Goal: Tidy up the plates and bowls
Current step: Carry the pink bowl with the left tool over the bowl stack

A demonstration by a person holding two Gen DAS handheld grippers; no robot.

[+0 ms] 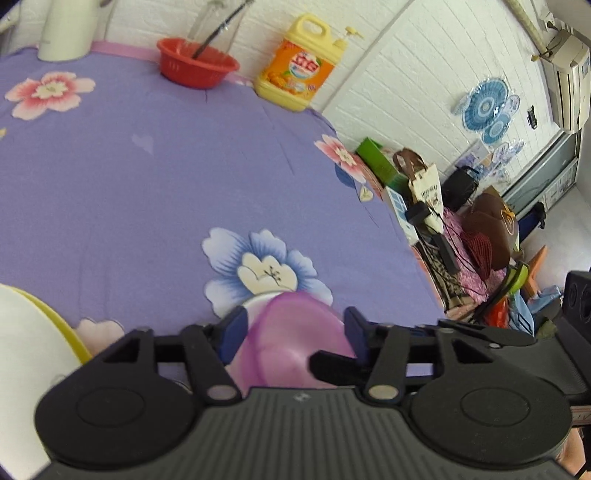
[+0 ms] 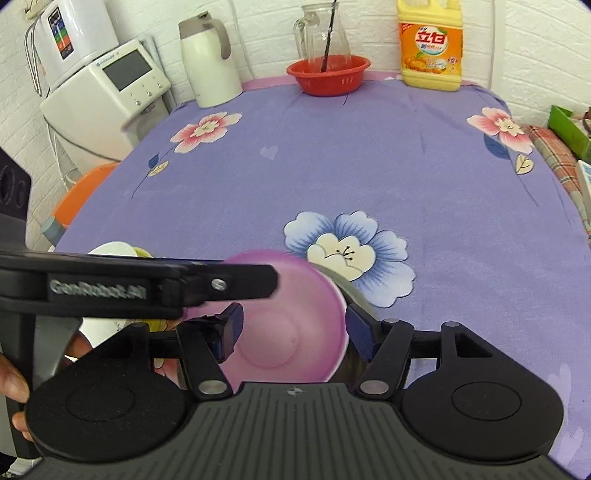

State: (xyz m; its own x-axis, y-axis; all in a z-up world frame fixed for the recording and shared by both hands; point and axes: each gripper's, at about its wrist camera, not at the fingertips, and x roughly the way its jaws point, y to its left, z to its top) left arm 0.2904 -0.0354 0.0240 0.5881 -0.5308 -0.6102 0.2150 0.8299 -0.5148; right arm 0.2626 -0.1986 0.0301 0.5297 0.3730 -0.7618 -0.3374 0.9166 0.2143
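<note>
Right wrist view: we find the right gripper (image 2: 291, 328) spread wide, a pink bowl (image 2: 288, 328) on the purple floral tablecloth (image 2: 332, 166) showing between its fingers, pads clear of the rim. At left-centre, the left gripper (image 2: 236, 280) crosses over the bowl's edge (a white and yellow dish (image 2: 118, 249) lies behind it). Left wrist view: we note its jaws parted, the bowl (image 1: 295, 339) beneath them, nothing gripped. A red basket (image 2: 328, 75) stands top centre.

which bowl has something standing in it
The red bowl at the far edge of the table, which holds a glass jug. The purple bowl near the grippers is empty.
</note>
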